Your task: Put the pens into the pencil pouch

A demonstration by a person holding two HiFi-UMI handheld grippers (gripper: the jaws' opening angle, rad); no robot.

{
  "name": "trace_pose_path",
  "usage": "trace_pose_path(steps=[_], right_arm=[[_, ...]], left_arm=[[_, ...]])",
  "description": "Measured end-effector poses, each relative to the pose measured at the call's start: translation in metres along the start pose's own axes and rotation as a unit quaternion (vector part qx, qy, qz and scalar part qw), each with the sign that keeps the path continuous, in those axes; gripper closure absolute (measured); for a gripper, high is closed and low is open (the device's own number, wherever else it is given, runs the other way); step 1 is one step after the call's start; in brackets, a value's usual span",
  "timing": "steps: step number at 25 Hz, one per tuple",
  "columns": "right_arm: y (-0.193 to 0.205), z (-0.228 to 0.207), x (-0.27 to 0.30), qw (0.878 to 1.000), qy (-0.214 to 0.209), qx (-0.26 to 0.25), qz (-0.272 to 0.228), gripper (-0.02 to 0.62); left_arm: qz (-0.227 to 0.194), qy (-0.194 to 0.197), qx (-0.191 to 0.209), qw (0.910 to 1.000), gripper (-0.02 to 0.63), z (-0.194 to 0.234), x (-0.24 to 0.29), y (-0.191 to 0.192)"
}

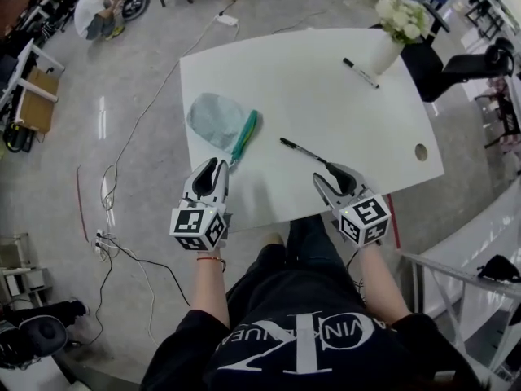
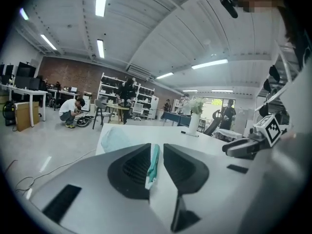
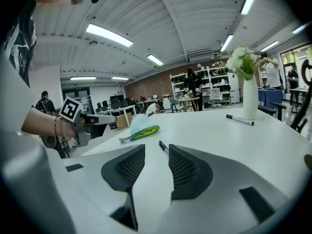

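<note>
A pale blue pencil pouch (image 1: 213, 118) with a teal zip edge (image 1: 244, 136) lies at the table's left side. My left gripper (image 1: 213, 167) stands open just short of the zip edge's near end; in the left gripper view the teal edge (image 2: 154, 160) shows in the gap between the jaws, apart from the pads. A black pen (image 1: 303, 151) lies ahead of my right gripper (image 1: 330, 172), which is open and empty. In the right gripper view the pen (image 3: 164, 146) lies just beyond the jaws. A second pen (image 1: 361, 72) rests at the far right.
A white vase with white flowers (image 1: 391, 39) stands at the table's far right corner, beside the second pen. The white table (image 1: 301, 88) has a round hole (image 1: 421, 151) near its right edge. Cables run over the floor at the left.
</note>
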State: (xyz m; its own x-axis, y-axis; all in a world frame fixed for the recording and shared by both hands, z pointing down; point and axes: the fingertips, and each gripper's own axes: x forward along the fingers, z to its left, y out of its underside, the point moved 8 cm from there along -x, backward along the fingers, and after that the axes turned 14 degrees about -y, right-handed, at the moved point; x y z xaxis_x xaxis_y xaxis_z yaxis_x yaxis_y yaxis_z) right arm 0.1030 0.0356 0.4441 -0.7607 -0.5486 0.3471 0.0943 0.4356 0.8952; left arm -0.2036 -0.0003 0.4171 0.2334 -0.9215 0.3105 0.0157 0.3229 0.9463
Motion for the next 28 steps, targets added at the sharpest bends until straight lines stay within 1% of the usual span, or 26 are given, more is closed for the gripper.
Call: trace_pose_path(steps=[3,5,9,12,14,16,18,20,21,24,25,28], right_arm=[[-0.001,-0.019,0.018,0.999,-0.022,-0.011,0.046,0.436],[-0.003,-0.033,0.029,0.996,-0.039,-0.027,0.076,0.437],[-0.003,-0.054,0.048,0.988,-0.073,-0.051,0.127,0.439],[0.002,-0.061,0.060,0.978,-0.101,-0.071,0.169,0.442],[0.005,-0.062,0.066,0.972,-0.115,-0.084,0.188,0.445],[0.007,-0.065,0.069,0.967,-0.124,-0.098,0.200,0.448],[0.007,-0.065,0.070,0.964,-0.131,-0.104,0.206,0.463],[0.008,-0.065,0.069,0.963,-0.138,-0.103,0.208,0.469],[0.008,-0.064,0.069,0.962,-0.140,-0.103,0.210,0.472],[0.009,-0.065,0.069,0.959,-0.135,-0.114,0.223,0.474],[0.010,-0.066,0.069,0.957,-0.132,-0.119,0.229,0.476],[0.014,-0.070,0.069,0.955,-0.129,-0.125,0.235,0.484]], left_arm=[[0.021,-0.023,0.003,0.9995,0.503,0.001,0.020,0.002],[0.041,-0.031,0.016,0.9986,0.486,-0.003,0.034,0.005],[0.081,-0.041,0.064,0.9939,0.441,-0.014,0.060,0.012],[0.114,-0.053,0.113,0.9856,0.430,-0.022,0.074,0.021],[0.132,-0.066,0.155,0.9769,0.430,-0.026,0.080,0.026],[0.142,-0.073,0.177,0.9713,0.430,-0.029,0.087,0.028],[0.153,-0.080,0.176,0.9691,0.435,-0.030,0.093,0.031],[0.162,-0.090,0.177,0.9666,0.467,-0.030,0.096,0.033],[0.167,-0.093,0.182,0.9646,0.472,-0.029,0.098,0.033],[0.181,-0.089,0.210,0.9565,0.479,-0.031,0.105,0.033],[0.184,-0.086,0.218,0.9546,0.493,-0.032,0.107,0.033],[0.187,-0.083,0.219,0.9539,0.535,-0.034,0.112,0.031]])
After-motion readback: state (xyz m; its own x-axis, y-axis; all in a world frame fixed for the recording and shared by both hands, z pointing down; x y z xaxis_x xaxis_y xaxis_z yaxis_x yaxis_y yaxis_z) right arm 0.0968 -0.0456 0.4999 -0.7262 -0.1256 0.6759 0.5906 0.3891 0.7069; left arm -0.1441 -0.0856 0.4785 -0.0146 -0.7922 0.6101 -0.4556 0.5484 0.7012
